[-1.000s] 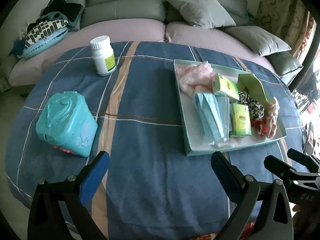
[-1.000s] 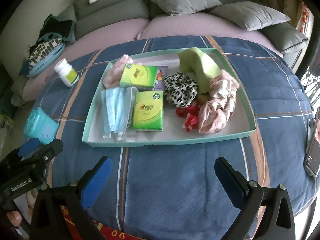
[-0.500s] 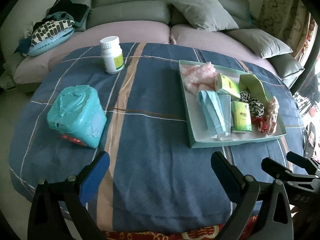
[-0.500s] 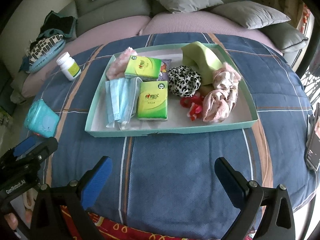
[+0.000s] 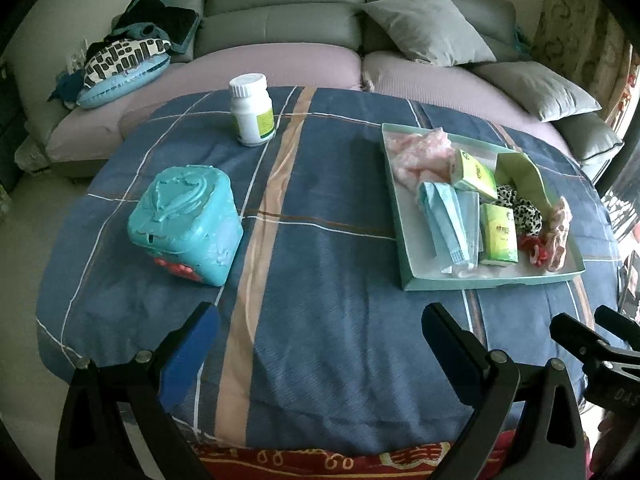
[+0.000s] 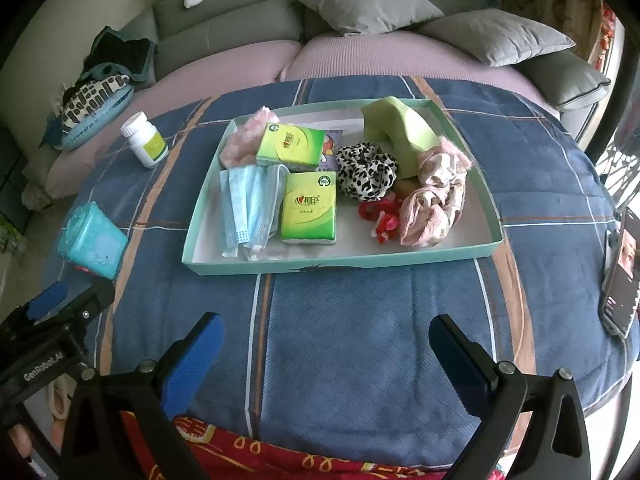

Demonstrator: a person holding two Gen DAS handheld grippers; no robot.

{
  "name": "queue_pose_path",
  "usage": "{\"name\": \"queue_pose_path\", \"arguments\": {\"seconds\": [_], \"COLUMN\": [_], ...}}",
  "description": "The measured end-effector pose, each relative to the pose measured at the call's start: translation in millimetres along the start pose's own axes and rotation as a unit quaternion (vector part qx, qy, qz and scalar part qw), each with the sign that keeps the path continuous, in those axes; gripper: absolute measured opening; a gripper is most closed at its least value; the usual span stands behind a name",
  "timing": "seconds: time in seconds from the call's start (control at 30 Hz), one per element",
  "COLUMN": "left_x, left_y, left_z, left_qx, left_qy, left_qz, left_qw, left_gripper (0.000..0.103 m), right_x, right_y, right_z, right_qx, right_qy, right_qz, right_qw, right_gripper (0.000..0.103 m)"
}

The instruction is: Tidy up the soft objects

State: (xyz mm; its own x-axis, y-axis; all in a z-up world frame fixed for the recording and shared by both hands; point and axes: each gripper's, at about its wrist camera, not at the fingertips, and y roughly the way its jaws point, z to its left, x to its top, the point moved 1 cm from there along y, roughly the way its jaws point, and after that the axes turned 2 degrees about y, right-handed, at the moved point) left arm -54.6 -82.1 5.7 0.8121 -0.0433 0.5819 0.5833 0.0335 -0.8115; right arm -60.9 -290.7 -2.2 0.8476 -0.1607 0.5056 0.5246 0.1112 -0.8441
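A shallow teal tray point(image 6: 340, 265) point(image 5: 480, 282) sits on the blue plaid cloth. It holds blue face masks point(image 6: 250, 204), two green tissue packs point(image 6: 308, 210) point(image 6: 290, 146), a leopard scrunchie point(image 6: 366, 172), pink scrunchies point(image 6: 434, 200), a red hair tie point(image 6: 380, 218), a green sponge point(image 6: 400, 128) and pink fluff point(image 6: 244, 136). My left gripper point(image 5: 320, 340) is open and empty near the table's front edge, left of the tray. My right gripper point(image 6: 326, 344) is open and empty in front of the tray.
A teal lidded box point(image 5: 186, 218) and a white pill bottle point(image 5: 252, 110) stand on the cloth left of the tray. A phone point(image 6: 620, 272) lies at the right edge. A sofa with grey cushions point(image 5: 424, 28) is behind the table.
Both grippers have pulled back and up from the table, so more of the cloth and its red front edge shows. Both stay open and nothing on the table moved.
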Motion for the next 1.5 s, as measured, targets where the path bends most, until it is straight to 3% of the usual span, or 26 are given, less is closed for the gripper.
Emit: {"name": "queue_pose_path", "arguments": {"seconds": [1.5], "left_x": [2], "left_y": [-20], "left_z": [-9], "left_qx": [0.036], "left_qy": [0.026], "left_qz": [-0.029], "left_qw": [0.9986], "left_gripper": [0.101], "right_x": [0], "right_y": [-10], "right_z": [2], "right_qx": [-0.001], "right_qy": [0.000], "right_qz": [-0.010], "right_qw": [1.000], "right_gripper": [0.103]}}
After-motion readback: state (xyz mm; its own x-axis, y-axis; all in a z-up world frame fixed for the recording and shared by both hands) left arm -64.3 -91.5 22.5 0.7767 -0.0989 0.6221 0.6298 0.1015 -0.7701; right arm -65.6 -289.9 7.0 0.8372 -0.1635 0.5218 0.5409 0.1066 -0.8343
